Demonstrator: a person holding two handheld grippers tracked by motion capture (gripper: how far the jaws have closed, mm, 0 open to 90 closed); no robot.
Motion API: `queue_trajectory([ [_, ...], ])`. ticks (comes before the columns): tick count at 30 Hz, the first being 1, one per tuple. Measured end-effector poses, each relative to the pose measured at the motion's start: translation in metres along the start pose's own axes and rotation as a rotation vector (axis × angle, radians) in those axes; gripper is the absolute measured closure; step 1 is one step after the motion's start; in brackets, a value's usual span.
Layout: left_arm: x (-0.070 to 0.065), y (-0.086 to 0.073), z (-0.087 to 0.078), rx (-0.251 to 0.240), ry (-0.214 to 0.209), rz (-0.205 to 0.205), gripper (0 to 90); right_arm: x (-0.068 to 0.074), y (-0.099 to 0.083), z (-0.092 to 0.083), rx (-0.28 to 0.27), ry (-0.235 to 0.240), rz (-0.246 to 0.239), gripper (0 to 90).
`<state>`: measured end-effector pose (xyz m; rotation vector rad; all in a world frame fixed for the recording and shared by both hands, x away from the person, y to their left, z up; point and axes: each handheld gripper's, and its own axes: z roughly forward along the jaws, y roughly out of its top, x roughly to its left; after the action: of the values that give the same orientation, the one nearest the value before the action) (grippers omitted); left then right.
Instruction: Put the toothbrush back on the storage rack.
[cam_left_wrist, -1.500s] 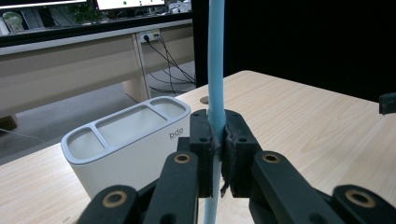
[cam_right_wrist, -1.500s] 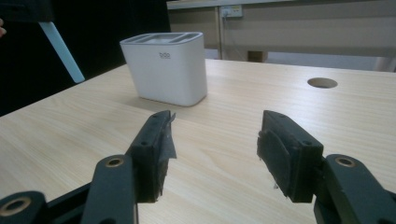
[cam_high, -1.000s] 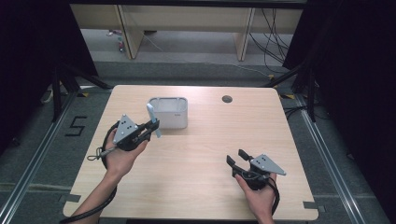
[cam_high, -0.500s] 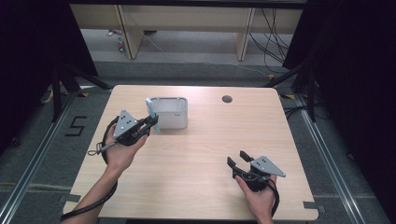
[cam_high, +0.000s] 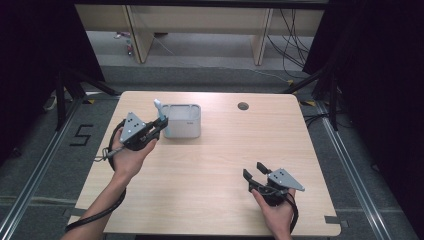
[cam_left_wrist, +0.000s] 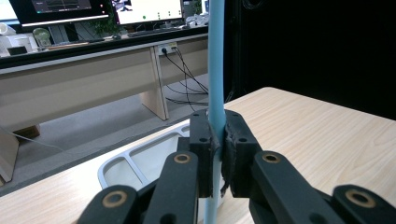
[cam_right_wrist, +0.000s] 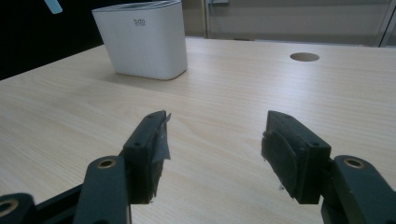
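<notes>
here the left gripper (cam_high: 159, 125) is clamped on a light blue stick (cam_left_wrist: 215, 70), beside the white container (cam_high: 183, 120). the right gripper (cam_right_wrist: 215, 140) is wide open, with nothing between its jaws.

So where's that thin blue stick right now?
The thin blue stick is pinched upright in the left claw, on the left of the table in the high view, just beside the white container's left edge.

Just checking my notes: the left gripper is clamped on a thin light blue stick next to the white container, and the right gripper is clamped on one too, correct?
Not quite. The left gripper is clamped on the light blue stick beside the white container, but the right gripper holds nothing: the right gripper view shows its jaws apart over the bare table.
</notes>
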<state>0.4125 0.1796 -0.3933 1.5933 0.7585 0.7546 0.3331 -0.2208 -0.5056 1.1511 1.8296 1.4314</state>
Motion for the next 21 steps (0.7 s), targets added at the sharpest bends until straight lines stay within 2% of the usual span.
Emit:
queue_trajectory([
  [1,0.002,0.001,0.001,-0.012,-0.007,0.020,83.3,0.001,-0.001,0.002,-0.016,0.014,0.012,40.5],
  [2,0.002,0.002,0.002,-0.013,-0.005,0.015,83.3,0.002,-0.001,0.001,-0.002,0.021,0.038,40.4],
  [3,0.003,0.002,0.003,-0.015,-0.004,0.016,83.3,0.000,-0.002,0.001,-0.006,0.017,0.012,40.4],
  [4,0.003,0.003,0.003,-0.017,-0.002,0.015,83.3,0.000,-0.002,0.001,0.003,0.012,0.013,40.4],
  [5,0.004,0.003,0.004,-0.018,-0.003,0.013,83.3,0.002,-0.002,0.001,0.008,0.015,0.046,40.4],
  [6,0.004,0.004,0.004,-0.020,-0.001,0.014,83.3,0.003,-0.002,0.000,0.010,0.006,0.046,40.4],
  [7,0.005,0.005,0.005,-0.020,0.000,0.017,83.3,0.000,-0.003,0.001,-0.002,0.001,0.013,40.4],
  [8,0.004,0.005,0.004,-0.009,0.009,0.000,83.3,-0.001,-0.002,0.000,0.016,-0.003,-0.003,40.4],
  [9,0.003,0.005,0.005,-0.007,0.004,-0.009,83.3,0.001,-0.003,0.001,0.010,0.010,0.025,40.4],
  [10,0.004,0.006,0.006,-0.008,0.003,-0.010,83.3,0.001,-0.003,0.001,0.002,0.016,0.026,40.4],
  [12,0.007,0.008,0.008,-0.025,0.002,0.021,83.3,0.001,-0.004,0.002,-0.005,0.011,0.025,40.4],
  [14,0.007,0.009,0.008,-0.019,0.004,0.004,83.3,0.001,-0.005,0.002,-0.004,0.013,0.024,40.4],
  [15,0.007,0.009,0.008,-0.018,0.006,-0.012,83.3,-0.001,-0.004,0.002,-0.009,0.006,0.007,40.4],
  [16,0.008,0.010,0.008,-0.024,0.016,0.003,83.3,0.000,-0.005,0.002,-0.002,0.010,0.022,40.4],
  [17,0.009,0.011,0.009,-0.027,0.017,0.001,83.3,0.000,-0.005,0.001,0.002,0.020,0.025,40.4],
  [18,0.011,0.012,0.010,-0.036,0.010,0.015,83.3,0.000,-0.005,0.001,0.001,0.017,0.024,40.4],
  [19,0.011,0.012,0.009,-0.029,0.021,0.004,83.3,0.001,-0.005,0.000,0.010,0.006,0.045,40.4],
  [20,0.013,0.013,0.010,-0.039,0.015,0.016,83.3,0.001,-0.005,0.001,0.010,0.008,0.042,40.4],
  [21,0.013,0.014,0.010,-0.032,0.027,0.002,83.3,-0.001,-0.006,0.001,0.004,0.010,0.021,40.4],
])
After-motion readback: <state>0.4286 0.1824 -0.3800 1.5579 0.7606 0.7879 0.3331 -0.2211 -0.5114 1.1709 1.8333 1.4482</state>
